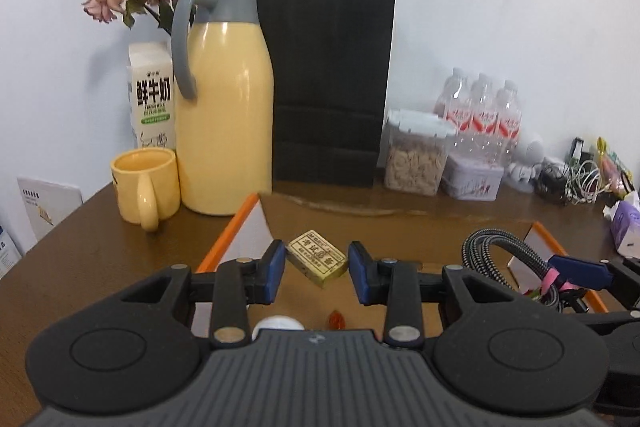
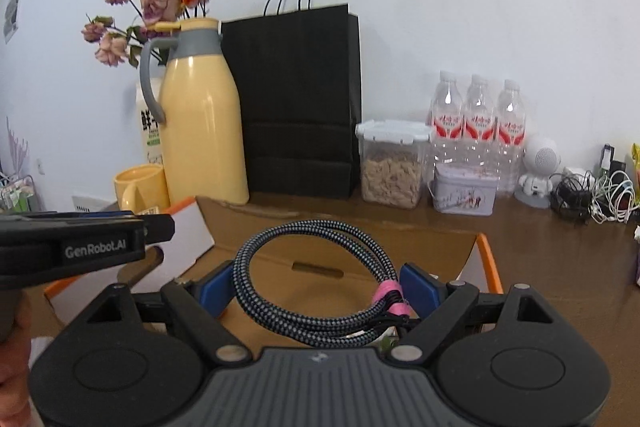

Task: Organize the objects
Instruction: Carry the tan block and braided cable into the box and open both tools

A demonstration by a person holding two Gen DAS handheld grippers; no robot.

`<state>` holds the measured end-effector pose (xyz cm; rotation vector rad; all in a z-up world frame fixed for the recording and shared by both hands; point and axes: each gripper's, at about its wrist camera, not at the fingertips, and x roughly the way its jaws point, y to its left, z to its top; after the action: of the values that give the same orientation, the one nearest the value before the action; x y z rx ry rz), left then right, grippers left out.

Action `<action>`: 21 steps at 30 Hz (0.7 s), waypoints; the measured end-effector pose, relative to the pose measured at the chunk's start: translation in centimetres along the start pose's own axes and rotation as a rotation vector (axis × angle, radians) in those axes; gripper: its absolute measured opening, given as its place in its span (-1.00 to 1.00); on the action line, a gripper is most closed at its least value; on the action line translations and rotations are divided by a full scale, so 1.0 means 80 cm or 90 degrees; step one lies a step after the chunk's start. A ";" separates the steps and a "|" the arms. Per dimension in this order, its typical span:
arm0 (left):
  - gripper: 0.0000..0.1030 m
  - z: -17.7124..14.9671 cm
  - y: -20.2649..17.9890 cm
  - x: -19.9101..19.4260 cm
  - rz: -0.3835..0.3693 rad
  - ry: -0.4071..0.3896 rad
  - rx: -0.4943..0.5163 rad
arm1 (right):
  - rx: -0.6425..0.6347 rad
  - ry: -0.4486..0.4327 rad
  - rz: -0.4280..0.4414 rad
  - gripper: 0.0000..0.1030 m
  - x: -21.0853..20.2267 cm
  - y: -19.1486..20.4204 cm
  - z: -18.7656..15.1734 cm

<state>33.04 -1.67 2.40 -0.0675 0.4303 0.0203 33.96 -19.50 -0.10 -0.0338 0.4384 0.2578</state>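
My left gripper (image 1: 317, 269) hangs over an open cardboard box (image 1: 400, 223) with orange-edged flaps. A small gold packet (image 1: 318, 258) sits between its blue pads; the pads stand slightly apart from it, so whether it is held is unclear. My right gripper (image 2: 316, 293) is shut on a coiled grey braided cable (image 2: 308, 267) tied with a pink band, held above the same box (image 2: 340, 255). The cable and right gripper also show in the left wrist view (image 1: 508, 251). A small red object (image 1: 337, 319) and a white round object (image 1: 280, 323) lie in the box.
Along the back wall stand a yellow thermos jug (image 1: 224, 107), yellow mug (image 1: 146, 183), milk carton (image 1: 152, 95), dried roses, black paper bag (image 1: 328, 83), cereal container (image 1: 416, 155), tin (image 1: 472, 179), water bottles (image 1: 480, 111), small white robot figure (image 2: 538, 167) and tangled cables (image 2: 592, 195).
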 end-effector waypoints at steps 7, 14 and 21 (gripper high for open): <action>0.30 -0.010 -0.007 -0.013 0.020 -0.033 0.017 | -0.015 0.006 -0.025 0.95 -0.003 0.005 -0.008; 1.00 -0.010 -0.009 -0.035 0.036 -0.086 0.014 | -0.022 -0.025 -0.041 1.00 -0.018 0.008 -0.009; 1.00 -0.009 -0.006 -0.037 0.041 -0.088 0.001 | -0.018 -0.037 -0.049 1.00 -0.026 0.004 -0.008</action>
<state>30.06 -2.25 3.06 -0.0496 0.2942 0.0868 31.78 -19.71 0.25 -0.0703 0.3754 0.1885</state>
